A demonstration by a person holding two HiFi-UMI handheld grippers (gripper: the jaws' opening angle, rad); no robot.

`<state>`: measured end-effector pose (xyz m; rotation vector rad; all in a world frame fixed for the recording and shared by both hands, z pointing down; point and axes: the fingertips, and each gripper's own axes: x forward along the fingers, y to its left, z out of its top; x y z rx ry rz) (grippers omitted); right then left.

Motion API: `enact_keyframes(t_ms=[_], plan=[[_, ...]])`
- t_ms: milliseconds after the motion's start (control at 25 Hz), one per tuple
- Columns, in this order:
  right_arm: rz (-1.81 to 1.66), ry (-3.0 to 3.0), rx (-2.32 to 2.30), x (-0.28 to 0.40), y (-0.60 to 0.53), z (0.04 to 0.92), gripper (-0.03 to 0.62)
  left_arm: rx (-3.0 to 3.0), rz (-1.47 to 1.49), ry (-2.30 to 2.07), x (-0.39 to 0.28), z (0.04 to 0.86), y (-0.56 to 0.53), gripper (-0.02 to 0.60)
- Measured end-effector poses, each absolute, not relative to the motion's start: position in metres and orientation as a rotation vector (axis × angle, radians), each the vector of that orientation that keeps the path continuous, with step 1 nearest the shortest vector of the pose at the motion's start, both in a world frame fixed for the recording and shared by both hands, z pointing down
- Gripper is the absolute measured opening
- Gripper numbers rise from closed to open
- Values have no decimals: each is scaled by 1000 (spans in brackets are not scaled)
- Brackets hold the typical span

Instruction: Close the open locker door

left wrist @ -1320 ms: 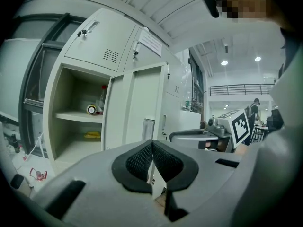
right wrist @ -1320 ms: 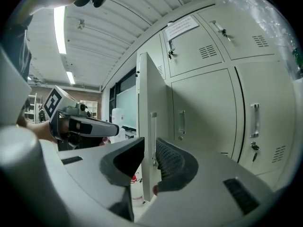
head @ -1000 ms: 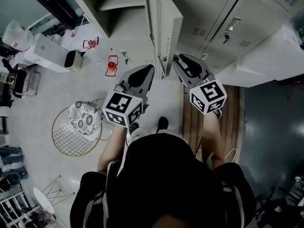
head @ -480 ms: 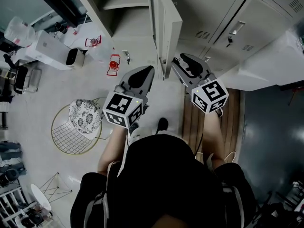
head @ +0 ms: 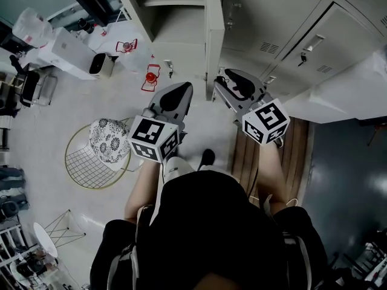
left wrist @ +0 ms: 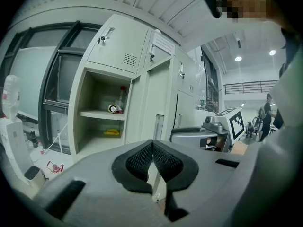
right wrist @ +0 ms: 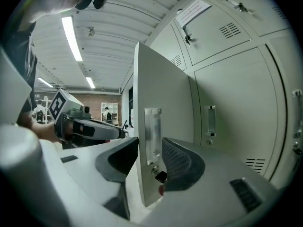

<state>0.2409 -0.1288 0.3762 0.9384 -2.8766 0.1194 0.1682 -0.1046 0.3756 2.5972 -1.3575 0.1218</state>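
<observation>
1. Right gripper (right wrist: 150,143) jaws have just been opening wide and loosely straddle the ajar locker door (right wrist: 163,103) at its free edge; unpushed, it may stay unlatched.
2. Left gripper (left wrist: 152,143), beside the door, is pinched together and empty.

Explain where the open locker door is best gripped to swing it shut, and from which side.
Probably its free vertical edge by the handle plate, approached edge-on from the front: the locker door is a thin flat panel, hinged at the far side. The right gripper, whose jaws have just been opening, straddles that edge unclamped.
</observation>
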Motion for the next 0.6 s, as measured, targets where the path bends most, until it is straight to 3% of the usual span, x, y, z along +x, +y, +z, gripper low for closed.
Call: enact_keyframes(t_ms=[600], plan=[[102,-2879,792,172,-133,382,149,2530,85,-1465,103,377,-106,17]])
